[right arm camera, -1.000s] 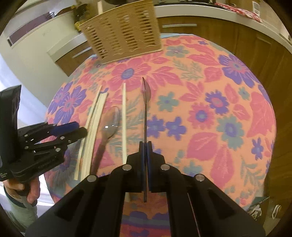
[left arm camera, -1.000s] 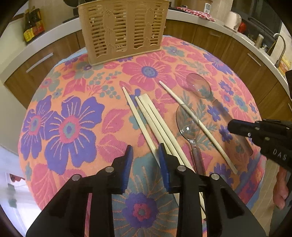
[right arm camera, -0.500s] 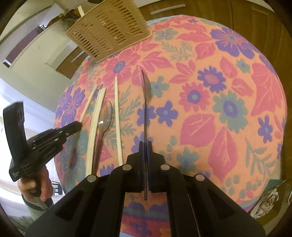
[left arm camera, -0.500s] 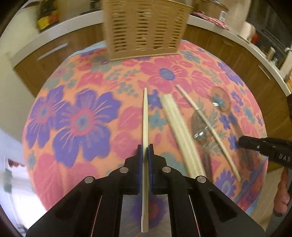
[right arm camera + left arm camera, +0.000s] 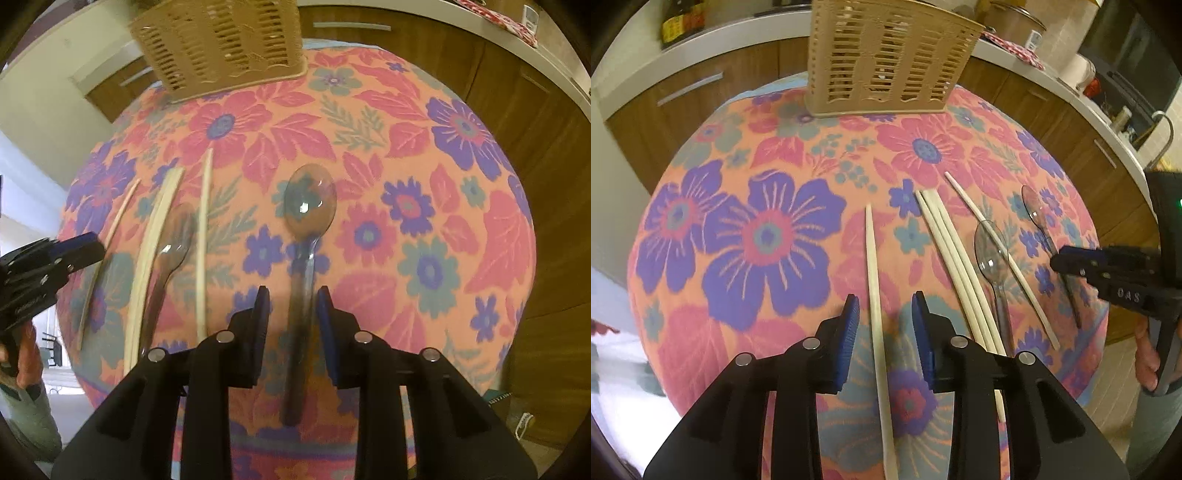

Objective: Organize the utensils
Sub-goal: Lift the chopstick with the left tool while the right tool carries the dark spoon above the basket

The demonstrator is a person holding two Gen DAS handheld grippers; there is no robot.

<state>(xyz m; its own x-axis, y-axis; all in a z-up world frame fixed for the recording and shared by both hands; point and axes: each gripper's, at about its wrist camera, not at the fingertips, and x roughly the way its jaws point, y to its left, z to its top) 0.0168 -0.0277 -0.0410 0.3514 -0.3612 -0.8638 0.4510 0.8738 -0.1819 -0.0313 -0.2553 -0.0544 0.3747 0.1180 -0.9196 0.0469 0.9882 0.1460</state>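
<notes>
Left gripper [image 5: 882,317]: black frame, ribbed blue pads; jaws opening, a slim cream chopstick [image 5: 873,280] lying lengthwise between them with gaps on both sides, pads not pressing, at lower centre of the left wrist view.

Right gripper [image 5: 290,312]: same build, jaws opening; the handle of a clear plastic spoon [image 5: 308,206] is running between the pads untouched, its oval bowl facing up at frame centre.

The floral woven tablecloth [image 5: 768,236] in orange, pink and purple is lying beneath everything. Right of centre in the left wrist view, a bundle of chopsticks [image 5: 955,266] is lying together, then a second clear spoon [image 5: 991,254], then a lone chopstick [image 5: 997,254] crossing its rim.

The beige slotted plastic basket [image 5: 890,62] is standing at the top centre, at the far cloth edge
</notes>
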